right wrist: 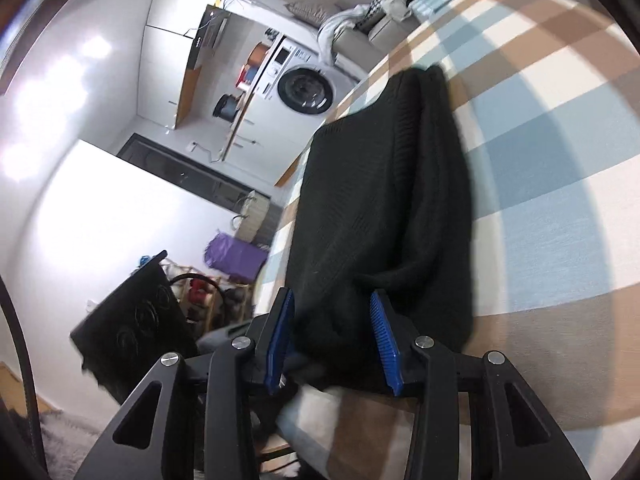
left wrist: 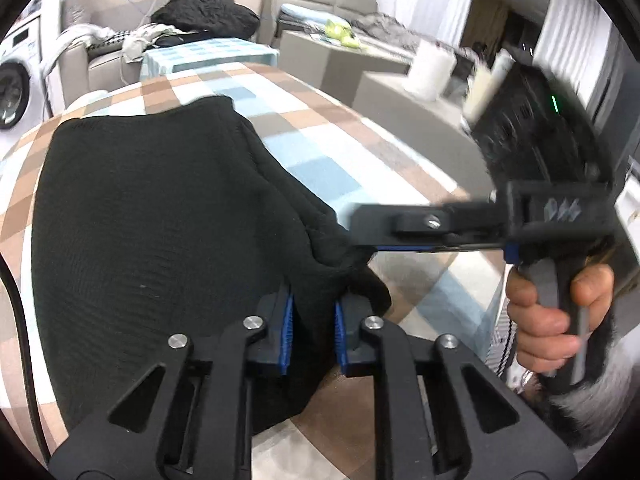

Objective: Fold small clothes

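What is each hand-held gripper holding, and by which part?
Both pinch the black garment at its near edge: the left hand-held gripper a bunched fold, the right hand-held gripper beside it.

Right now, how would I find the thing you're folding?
Look at the table with the checked cloth in brown, blue and white. The black knitted garment lies on it, both grippers at its near edge. It's the only dark thing there.
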### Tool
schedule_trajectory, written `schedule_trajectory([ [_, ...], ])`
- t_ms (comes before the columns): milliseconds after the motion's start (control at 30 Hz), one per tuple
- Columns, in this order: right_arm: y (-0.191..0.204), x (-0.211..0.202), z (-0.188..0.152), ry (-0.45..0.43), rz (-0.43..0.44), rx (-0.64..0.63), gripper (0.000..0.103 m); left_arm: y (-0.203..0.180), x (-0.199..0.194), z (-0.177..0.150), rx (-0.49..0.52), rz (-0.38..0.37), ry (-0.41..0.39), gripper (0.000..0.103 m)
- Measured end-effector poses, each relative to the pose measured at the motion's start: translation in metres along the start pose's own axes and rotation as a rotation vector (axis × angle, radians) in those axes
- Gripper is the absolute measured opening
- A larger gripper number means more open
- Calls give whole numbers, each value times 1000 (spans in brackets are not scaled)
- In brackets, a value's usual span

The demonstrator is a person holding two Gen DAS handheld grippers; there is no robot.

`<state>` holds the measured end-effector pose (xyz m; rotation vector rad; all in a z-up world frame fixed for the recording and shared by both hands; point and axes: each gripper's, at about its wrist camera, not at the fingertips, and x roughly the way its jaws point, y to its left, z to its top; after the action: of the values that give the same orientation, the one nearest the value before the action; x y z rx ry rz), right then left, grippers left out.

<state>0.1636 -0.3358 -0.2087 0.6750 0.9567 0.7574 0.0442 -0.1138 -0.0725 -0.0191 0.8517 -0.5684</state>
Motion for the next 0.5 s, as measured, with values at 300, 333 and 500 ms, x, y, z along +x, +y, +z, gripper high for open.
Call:
schedule_trajectory([
  [300,-13,-5,-20,45,-277,-89,40,18,-41,14,-38,10,-98,13],
  [333,-14,0,-21,56,-266,-96,40,20,-44,15,-39,15,-103,13],
  [500,-14,14,-23,52,-238,-132,13,21,-56,15,-41,19,-114,13],
])
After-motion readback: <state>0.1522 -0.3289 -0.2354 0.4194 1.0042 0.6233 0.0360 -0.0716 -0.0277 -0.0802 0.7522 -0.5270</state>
